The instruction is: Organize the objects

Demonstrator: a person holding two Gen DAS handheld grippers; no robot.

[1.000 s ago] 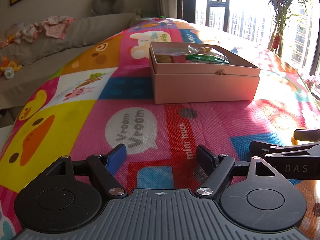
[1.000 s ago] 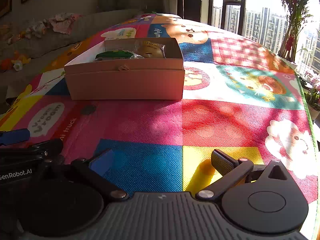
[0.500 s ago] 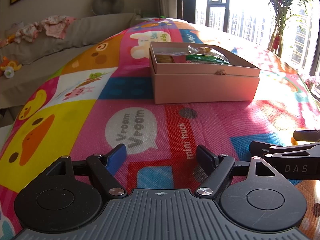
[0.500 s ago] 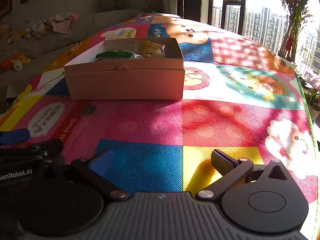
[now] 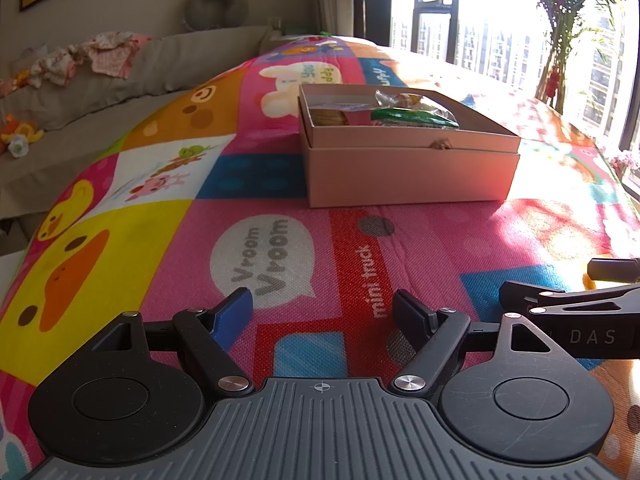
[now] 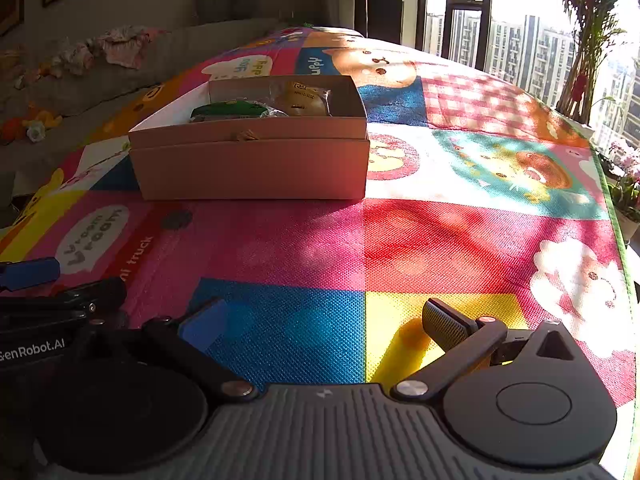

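An open tan cardboard box (image 5: 412,172) stands on a colourful cartoon play mat (image 5: 120,248). It holds wrapped snacks, among them a green packet (image 5: 412,117) and a yellowish clear bag (image 6: 305,98). The box (image 6: 252,168) also shows in the right wrist view, ahead and to the left. My left gripper (image 5: 322,308) is open and empty, low over the mat, well short of the box. My right gripper (image 6: 320,320) is open and empty, also low over the mat. Each gripper shows at the edge of the other's view.
A grey sofa (image 5: 100,96) with clothes and small toys runs along the left of the mat. Tall windows and a potted palm (image 5: 576,28) stand at the right. The mat's green edge (image 6: 622,240) lies near flower pots.
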